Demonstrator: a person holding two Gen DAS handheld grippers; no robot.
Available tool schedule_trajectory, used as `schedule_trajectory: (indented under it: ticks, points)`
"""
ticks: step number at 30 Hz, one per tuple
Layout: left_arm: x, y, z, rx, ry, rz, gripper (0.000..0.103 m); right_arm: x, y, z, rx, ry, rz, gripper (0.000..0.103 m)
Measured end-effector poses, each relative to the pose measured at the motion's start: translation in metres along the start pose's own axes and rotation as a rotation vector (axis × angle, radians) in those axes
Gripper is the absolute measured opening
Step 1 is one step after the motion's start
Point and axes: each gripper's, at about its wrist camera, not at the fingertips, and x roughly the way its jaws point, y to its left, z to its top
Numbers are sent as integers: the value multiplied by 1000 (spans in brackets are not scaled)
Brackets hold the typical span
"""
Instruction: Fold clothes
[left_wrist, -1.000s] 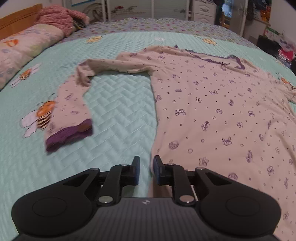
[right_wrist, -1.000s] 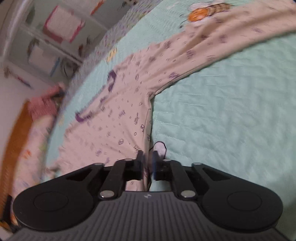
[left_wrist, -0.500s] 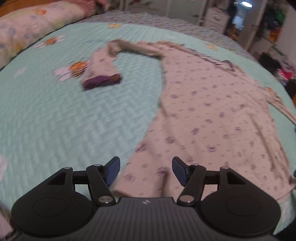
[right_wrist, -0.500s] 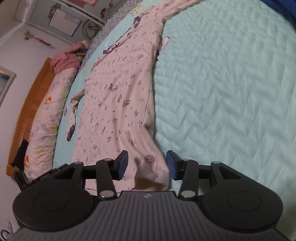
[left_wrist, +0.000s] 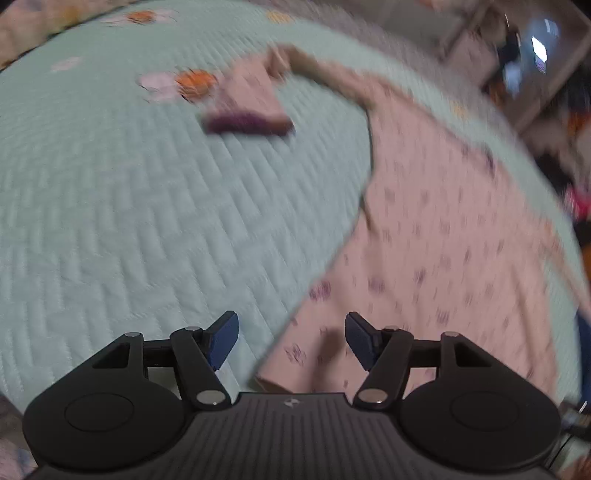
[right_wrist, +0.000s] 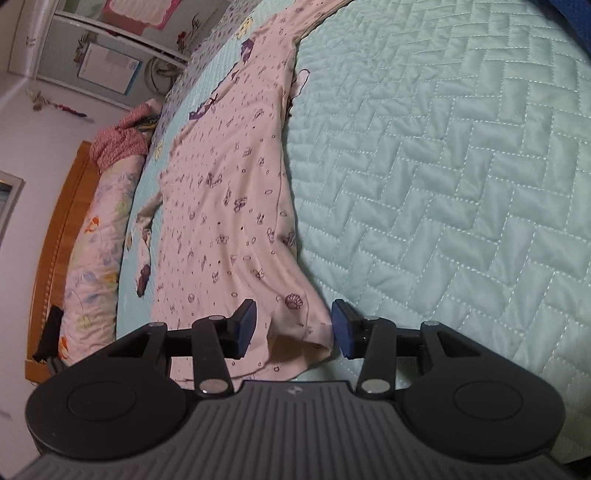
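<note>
On the bed our left hand-held gripper and right hand-held gripper, clamped a second ago, now gape empty over the shirt hem, spread flat on green quilting.

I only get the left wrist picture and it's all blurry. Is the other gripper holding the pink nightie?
Observer: No. The right gripper is open, with a bottom corner of the pink printed nightshirt lying loose between its blue pads.
Operator: What are the purple blobs on it?
Observer: Small drawings; a seashell sits near that corner.
Operator: What's past the green bed?
Observer: A wooden headboard, with a long floral pillow lying along it.
</note>
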Motion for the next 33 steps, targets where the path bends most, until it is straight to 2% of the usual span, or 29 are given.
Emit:
schedule_trajectory:
  ticks: [2, 4, 6, 8, 14, 19, 20, 23, 25, 31, 33]
  points:
    - [1, -10, -5, 60, 21, -30, 58, 1, -1, -1, 15, 3, 8, 47]
    - [2, -16, -10, 78, 36, -42, 22, 1, -6, 0, 49, 7, 33, 47]
    - [3, -15, -12, 81, 32, -8, 11, 0, -15, 0, 103, 8, 68, 47]
    - [0, -12, -13, 59, 28, -10, 4, -1, -28, 1, 197, 2, 116, 47]
    - [-6, -13, -9, 67, 11, 51, 4, -2, -42, -3, 303, -1, 164, 47]
    - [1, -17, -9, 102, 24, 87, 4, 3, -35, -3, 280, 7, 122, 47]
    - [1, -17, -9, 105, 25, 88, 4, 5, -29, -3, 249, 8, 99, 44]
    - [1, -16, -9, 116, 31, 85, 4, 9, -5, -7, 90, 13, -23, 6]
    - [-2, -15, -9, 117, 31, 86, 4, 5, 7, -13, 13, 7, -63, 5]
    - [-6, -10, -11, 119, 35, 94, 5, -27, 9, -14, -72, -21, -158, 5]
    - [-6, -10, -10, 115, 37, 92, 5, -22, 9, -17, -70, -3, -137, 5]
